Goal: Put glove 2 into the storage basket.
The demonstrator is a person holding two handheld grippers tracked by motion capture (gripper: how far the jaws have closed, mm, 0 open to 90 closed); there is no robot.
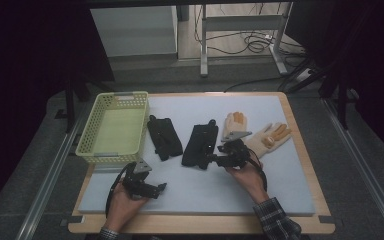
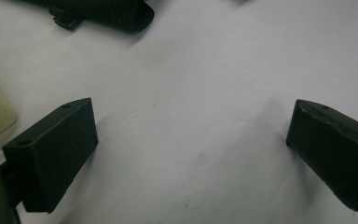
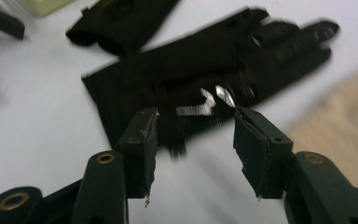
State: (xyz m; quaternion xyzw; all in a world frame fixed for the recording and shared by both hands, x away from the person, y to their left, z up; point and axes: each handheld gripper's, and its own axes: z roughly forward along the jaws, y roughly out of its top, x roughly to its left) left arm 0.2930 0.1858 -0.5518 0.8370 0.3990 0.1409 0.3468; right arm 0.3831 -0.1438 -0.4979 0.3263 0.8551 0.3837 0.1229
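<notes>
Two black gloves lie flat on the pale mat: one (image 1: pixel 164 137) beside the basket, the other (image 1: pixel 200 142) right of it. My right gripper (image 1: pixel 211 159) points left at the lower edge of that second glove. In the right gripper view its jaws (image 3: pixel 195 140) stand apart, with the cuff edge of the black glove (image 3: pixel 177 79) just at their tips and the pads not pressing on it. My left gripper (image 1: pixel 159 189) rests low at the front left, open, with bare mat between its jaws (image 2: pixel 191 144).
A yellow lattice basket (image 1: pixel 115 95) stands empty at the left of the mat. Two cream gloves with orange fingertips (image 1: pixel 234 125) (image 1: pixel 272 136) lie at the right, behind my right hand. The mat (image 1: pixel 200 195) sits on a wooden tabletop (image 1: pixel 200 225).
</notes>
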